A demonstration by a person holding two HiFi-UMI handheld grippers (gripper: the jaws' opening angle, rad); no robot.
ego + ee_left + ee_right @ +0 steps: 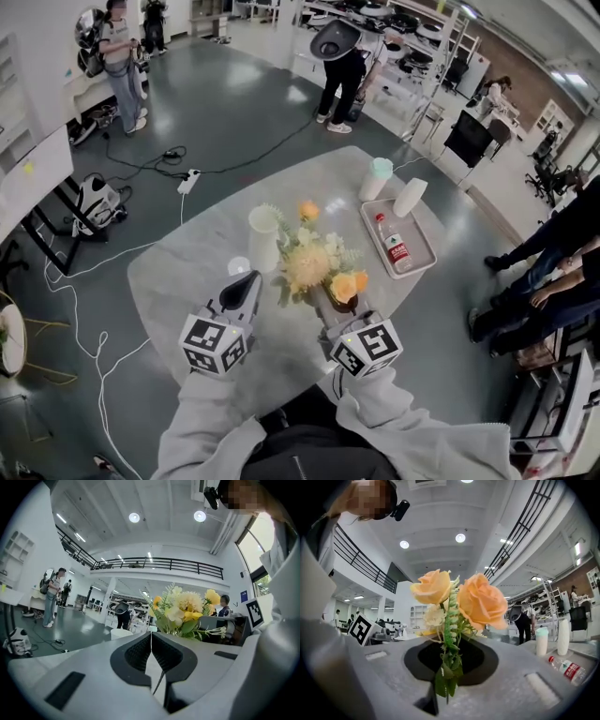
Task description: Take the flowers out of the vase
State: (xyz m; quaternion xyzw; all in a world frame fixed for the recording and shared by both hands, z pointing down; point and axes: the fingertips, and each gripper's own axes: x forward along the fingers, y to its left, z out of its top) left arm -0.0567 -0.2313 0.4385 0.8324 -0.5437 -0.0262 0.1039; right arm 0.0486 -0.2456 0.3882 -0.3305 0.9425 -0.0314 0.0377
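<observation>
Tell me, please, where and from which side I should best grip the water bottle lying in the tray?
Grip the water bottle across its labelled middle, coming from straight above with the jaws across its width. It lies on its side along the tray, whose raised rim would likely hinder a level approach, and the body is evenly round there, unlike the narrow capped neck.

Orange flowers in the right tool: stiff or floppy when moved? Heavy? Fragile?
Probably light: the orange flowers stand upright from just a pinch by the right tool on the thin stem. Likely top-heavy, with big blooms above that stem, so they may sway. The petals look soft and probably crush easily.
</observation>
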